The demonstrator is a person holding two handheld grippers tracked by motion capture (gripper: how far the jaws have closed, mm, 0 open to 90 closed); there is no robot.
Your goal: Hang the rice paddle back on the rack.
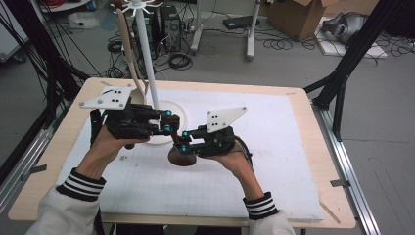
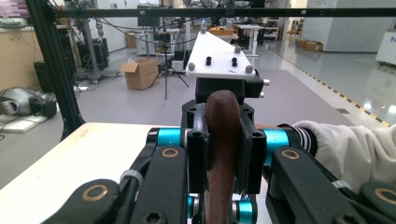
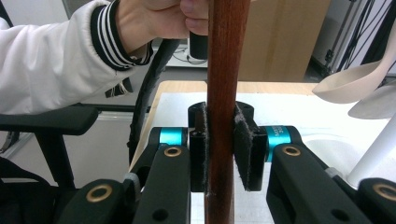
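A dark brown wooden spoon (image 1: 181,156) is held between both grippers above the white mat, its bowl hanging low at the centre. My left gripper (image 1: 167,122) is shut on the spoon's handle (image 2: 223,135), with both pads pressed against the wood. From the right, my right gripper (image 1: 184,141) is shut on the same handle (image 3: 226,93), which runs upright between its pads (image 3: 243,144). The two grippers face each other, nearly touching. In the right gripper view the left hand (image 3: 159,18) shows at the top, behind the handle.
A white stand with a tall pole (image 1: 147,54) and round base (image 1: 178,115) rises just behind the grippers. A pale wooden spoon (image 1: 128,49) hangs from it and also appears as a pale spoon (image 3: 350,81) at the right. The white mat (image 1: 274,147) covers the wooden table (image 1: 323,161).
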